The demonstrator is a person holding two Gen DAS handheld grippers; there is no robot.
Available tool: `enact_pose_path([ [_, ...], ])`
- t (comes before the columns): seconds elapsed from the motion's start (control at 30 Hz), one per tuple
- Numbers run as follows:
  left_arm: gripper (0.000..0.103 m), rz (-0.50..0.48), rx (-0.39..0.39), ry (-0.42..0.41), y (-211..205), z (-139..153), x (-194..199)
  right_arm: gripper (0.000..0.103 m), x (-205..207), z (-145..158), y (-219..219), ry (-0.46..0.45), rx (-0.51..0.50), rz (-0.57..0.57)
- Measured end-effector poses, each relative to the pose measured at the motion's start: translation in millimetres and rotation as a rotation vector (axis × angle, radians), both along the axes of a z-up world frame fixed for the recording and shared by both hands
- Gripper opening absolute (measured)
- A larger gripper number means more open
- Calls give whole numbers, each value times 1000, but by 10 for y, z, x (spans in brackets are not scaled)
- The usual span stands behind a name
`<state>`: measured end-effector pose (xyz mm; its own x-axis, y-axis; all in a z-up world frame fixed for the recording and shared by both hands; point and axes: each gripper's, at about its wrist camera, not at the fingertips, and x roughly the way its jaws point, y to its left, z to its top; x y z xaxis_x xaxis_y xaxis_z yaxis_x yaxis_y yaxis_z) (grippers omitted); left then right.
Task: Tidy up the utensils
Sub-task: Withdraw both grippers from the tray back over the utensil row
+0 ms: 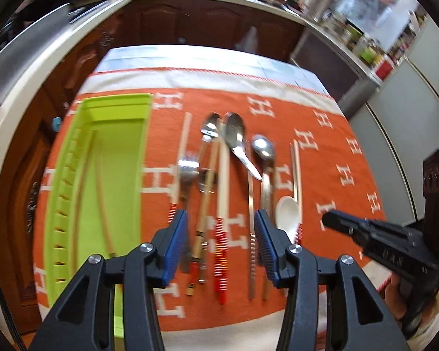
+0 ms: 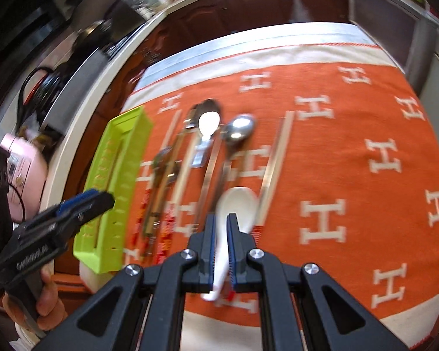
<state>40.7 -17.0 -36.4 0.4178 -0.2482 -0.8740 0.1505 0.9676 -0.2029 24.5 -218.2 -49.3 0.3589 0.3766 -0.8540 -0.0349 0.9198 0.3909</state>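
A lime green utensil tray (image 1: 118, 158) lies at the left of the orange cloth, with wooden chopsticks (image 1: 104, 204) inside; it also shows in the right wrist view (image 2: 131, 134). Steel spoons (image 1: 234, 134), a fork (image 1: 187, 169) and red-ended chopsticks (image 1: 222, 204) lie in a row on the cloth. My left gripper (image 1: 221, 228) is open above the row, holding nothing. My right gripper (image 2: 221, 225) is shut on the handle of a white ceramic spoon (image 2: 237, 204), whose bowl points away. The white spoon also shows in the left wrist view (image 1: 288, 215).
The orange cloth with white H letters (image 2: 351, 175) covers the table; its right part is bare. Dark wood cabinets (image 1: 190, 20) and a white counter stand beyond. A pink appliance (image 2: 23, 161) sits at the left.
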Motion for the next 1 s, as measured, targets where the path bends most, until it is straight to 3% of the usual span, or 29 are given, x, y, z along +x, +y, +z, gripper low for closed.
enact_pose_path([
  [0.13,66,-36,20,11,-215,-80,-7,7,34,-136,-248,24,4,-54],
  [0.17,67,-49,34,11,-291,-104,-5,7,41,-163,-272,27,2,-60],
  [0.33,69,-100,59,21,-509,-249,2,7,139,-344,-340,56,14,-80],
  [0.6,69,-104,68,51,-570,-447,37,7,242,-538,-303,61,26,-76],
  [1.0,70,-69,40,60,-448,-519,89,7,425,-604,-156,53,-64,-64],
])
